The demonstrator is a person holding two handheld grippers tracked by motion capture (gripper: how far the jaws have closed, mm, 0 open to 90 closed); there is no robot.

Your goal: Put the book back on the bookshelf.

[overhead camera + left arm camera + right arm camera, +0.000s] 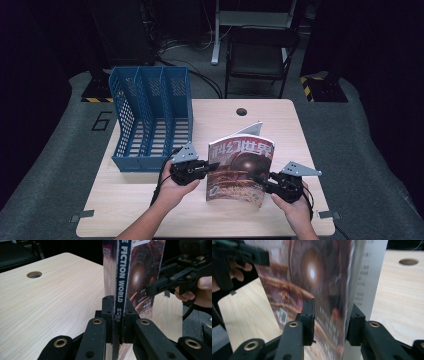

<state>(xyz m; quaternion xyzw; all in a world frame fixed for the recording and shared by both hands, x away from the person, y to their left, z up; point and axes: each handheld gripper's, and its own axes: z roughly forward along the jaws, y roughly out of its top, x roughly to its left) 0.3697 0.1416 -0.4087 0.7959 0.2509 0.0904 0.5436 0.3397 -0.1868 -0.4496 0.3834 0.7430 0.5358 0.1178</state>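
Note:
A science-fiction magazine (pixel 240 167) stands upright on the wooden table (pixel 125 200), its reddish cover facing me. My left gripper (pixel 212 168) is shut on its spine edge; in the left gripper view the two pads (pixel 107 310) pinch the dark blue spine (pixel 121 277). My right gripper (pixel 260 181) is at the magazine's other edge. In the right gripper view its jaws (pixel 332 315) stand apart on either side of the cover (pixel 317 277) and the grey back page (pixel 369 277), not pressing. Each gripper also shows in the other's view: the right one (pixel 155 287), the left one (pixel 259 256).
A blue three-slot file rack (pixel 150 115) stands at the table's back left, just beyond my left hand. A round cable hole (pixel 242 111) is near the far edge. A black chair (pixel 260 55) stands behind the table. Bare wood lies in front of the magazine.

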